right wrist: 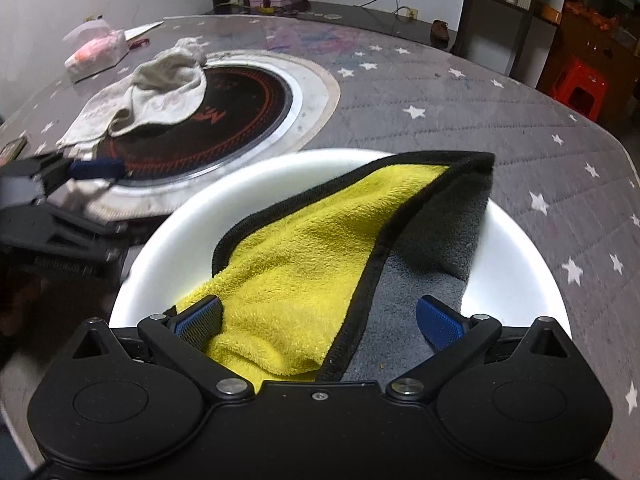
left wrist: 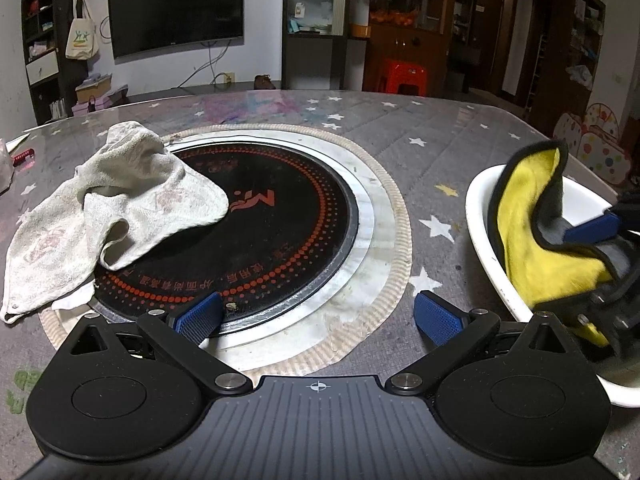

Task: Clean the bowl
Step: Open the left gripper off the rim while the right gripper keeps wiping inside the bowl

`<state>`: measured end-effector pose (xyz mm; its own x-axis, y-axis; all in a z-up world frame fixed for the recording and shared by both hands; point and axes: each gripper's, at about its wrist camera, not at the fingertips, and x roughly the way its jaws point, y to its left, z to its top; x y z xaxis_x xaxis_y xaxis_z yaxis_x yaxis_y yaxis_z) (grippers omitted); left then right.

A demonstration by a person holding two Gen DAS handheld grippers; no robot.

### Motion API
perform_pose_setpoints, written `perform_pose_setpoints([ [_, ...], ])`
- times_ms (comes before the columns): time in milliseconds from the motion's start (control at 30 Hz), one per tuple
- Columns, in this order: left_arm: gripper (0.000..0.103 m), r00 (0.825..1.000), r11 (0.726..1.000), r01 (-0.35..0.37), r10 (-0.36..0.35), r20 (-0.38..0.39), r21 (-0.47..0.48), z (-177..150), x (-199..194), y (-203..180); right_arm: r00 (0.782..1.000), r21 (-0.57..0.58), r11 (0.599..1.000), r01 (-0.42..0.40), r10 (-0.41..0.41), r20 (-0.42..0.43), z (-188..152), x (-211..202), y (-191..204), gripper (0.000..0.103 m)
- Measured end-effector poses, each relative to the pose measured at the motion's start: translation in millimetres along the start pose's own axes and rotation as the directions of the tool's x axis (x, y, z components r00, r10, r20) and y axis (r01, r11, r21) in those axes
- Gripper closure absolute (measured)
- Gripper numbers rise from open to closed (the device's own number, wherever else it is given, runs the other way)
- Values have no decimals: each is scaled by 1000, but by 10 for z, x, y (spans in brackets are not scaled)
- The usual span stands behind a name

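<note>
Right gripper (right wrist: 318,316), fingers spread, straddles the yellow-and-grey microfibre cloth (right wrist: 304,256) inside the round white plastic bowl (right wrist: 516,256); left gripper (left wrist: 318,314) hangs released beside the bowl

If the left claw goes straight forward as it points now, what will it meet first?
Probably the black induction cooktop set in the table: the left claw hangs open just above its near rim, with nothing between its fingers. The white towel lies left of that line, the white bowl right. Depth is uncertain.

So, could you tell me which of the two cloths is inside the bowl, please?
The yellow and grey cloth, between the right gripper's jaws in the white bowl. The off-white towel lies across the black cooktop.
</note>
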<state>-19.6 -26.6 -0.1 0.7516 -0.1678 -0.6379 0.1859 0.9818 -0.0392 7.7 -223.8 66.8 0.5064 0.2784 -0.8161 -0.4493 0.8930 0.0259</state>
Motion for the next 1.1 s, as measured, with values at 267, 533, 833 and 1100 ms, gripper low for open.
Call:
perform_pose_setpoints([
  [267, 0, 1000, 1000, 0, 0, 1, 0, 5, 2, -5, 999, 7, 1000, 19, -20, 29, 128, 101, -105, 0],
  [533, 0, 1000, 1000, 1, -1, 1, -1, 3, -4, -4, 999, 7, 999, 31, -32, 26, 67, 69, -124, 0],
  [833, 0, 1000, 1000, 1, -1, 1, -1, 4, -3, -4, 1000, 18, 1000, 19, -19, -7, -105, -78, -130, 0],
  [1100, 0, 1000, 1000, 1, -1, 1, -1, 3, -3, -6, 998, -14, 1000, 2, -3, -69, -238, -221, -44, 0],
])
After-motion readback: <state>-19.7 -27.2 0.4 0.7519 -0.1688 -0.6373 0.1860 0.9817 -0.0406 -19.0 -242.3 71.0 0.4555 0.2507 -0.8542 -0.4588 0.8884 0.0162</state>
